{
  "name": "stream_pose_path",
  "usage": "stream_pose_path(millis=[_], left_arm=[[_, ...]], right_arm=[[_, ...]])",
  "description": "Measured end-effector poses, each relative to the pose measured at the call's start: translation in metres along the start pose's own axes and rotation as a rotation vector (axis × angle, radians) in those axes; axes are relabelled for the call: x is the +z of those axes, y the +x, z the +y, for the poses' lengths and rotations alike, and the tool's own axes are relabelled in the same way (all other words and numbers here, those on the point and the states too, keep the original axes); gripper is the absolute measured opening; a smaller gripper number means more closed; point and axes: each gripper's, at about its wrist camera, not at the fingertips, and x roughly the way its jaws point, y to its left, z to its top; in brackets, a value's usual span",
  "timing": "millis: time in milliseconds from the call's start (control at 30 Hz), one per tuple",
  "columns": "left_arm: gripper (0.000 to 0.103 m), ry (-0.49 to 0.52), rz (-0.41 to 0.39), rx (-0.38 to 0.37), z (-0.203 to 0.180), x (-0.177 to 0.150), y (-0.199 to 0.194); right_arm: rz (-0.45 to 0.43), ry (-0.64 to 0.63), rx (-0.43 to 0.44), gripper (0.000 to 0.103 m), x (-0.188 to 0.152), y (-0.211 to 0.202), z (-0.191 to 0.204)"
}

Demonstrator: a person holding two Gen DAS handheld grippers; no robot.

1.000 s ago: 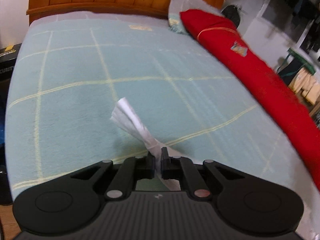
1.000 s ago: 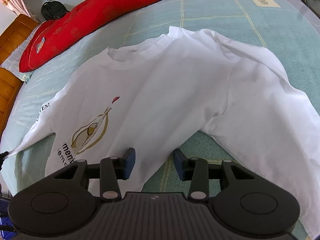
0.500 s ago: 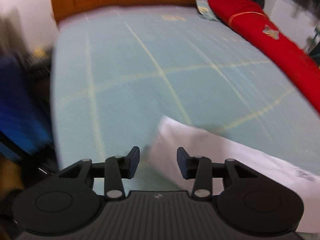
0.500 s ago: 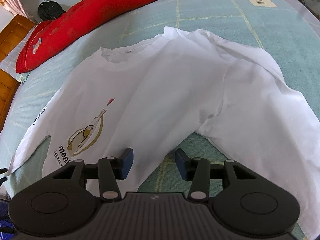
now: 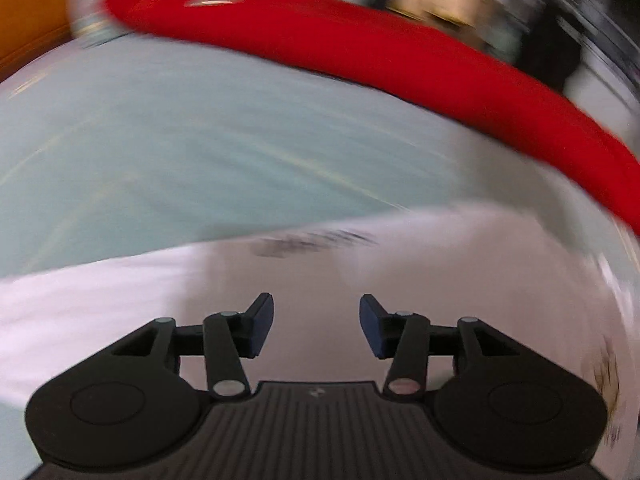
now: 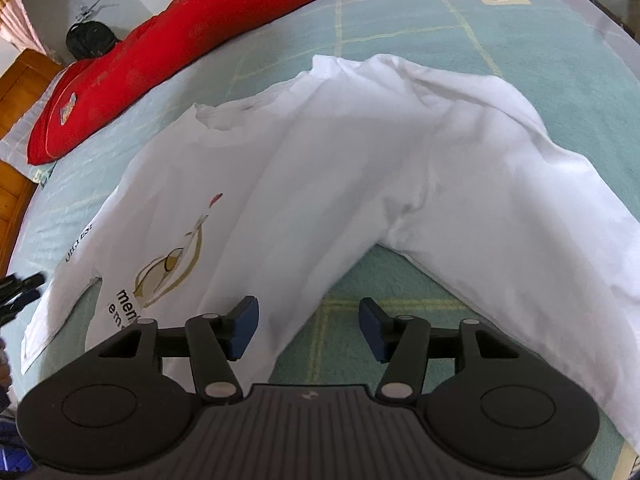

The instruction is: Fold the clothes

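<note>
Lay spread on bed (image 6: 540,40): shirt (image 6: 320,168), long axis 8 to 2 o'clock; right hand-held gripper (image 6: 308,316) agape at hem, nearer; left hand-held gripper (image 5: 316,320) agape over sleeve (image 5: 168,280).

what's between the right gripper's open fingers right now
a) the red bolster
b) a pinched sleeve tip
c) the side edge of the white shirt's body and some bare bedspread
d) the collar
c: the right gripper is open and empty, with the side edge of the white t-shirt crossing the gap and the green bedspread showing beside it.
</note>
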Motion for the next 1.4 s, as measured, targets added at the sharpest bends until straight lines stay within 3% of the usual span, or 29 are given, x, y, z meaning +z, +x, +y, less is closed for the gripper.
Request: stream_pose_path(millis=[100, 200, 367, 600, 733, 867, 1033, 1133, 1400], left_arm=[[0.054, 0.137, 0.093, 0.032, -0.028, -0.011, 0.029], [0.058, 0.088, 0.107, 0.051, -0.031, -0.007, 0.030], [0.057, 0.092, 0.079, 0.052, -0.059, 0.010, 0.019], [0.060, 0.265, 0.022, -0.076, -0.126, 0.020, 0.013], [0.060, 0.381, 0.003, -0.152, -0.166, 0.017, 0.011], [0.060, 0.387, 0.039, -0.223, -0.187, 0.015, 0.012], [0.060, 0.391, 0.054, -0.274, -0.204, 0.017, 0.010], [0.060, 0.410, 0.058, -0.284, -0.212, 0.015, 0.012], [0.060, 0.427, 0.070, -0.294, -0.224, 0.009, 0.012]], right_arm=[[-0.013, 0.022, -0.004, 0.061, -0.007, -0.005, -0.007], [-0.030, 0.060, -0.020, 0.062, -0.017, -0.015, -0.023], [-0.079, 0.192, -0.038, 0.062, -0.040, -0.038, -0.056], [-0.165, 0.464, -0.031, 0.063, -0.083, -0.073, -0.109], [-0.263, 0.641, -0.030, 0.063, -0.113, -0.098, -0.142], [-0.393, 0.862, 0.006, 0.063, -0.145, -0.115, -0.178], [-0.568, 1.112, 0.115, 0.062, -0.183, -0.115, -0.207], [-0.631, 1.145, 0.128, 0.063, -0.186, -0.110, -0.214], [-0.723, 1.046, 0.064, 0.063, -0.152, -0.101, -0.233]])
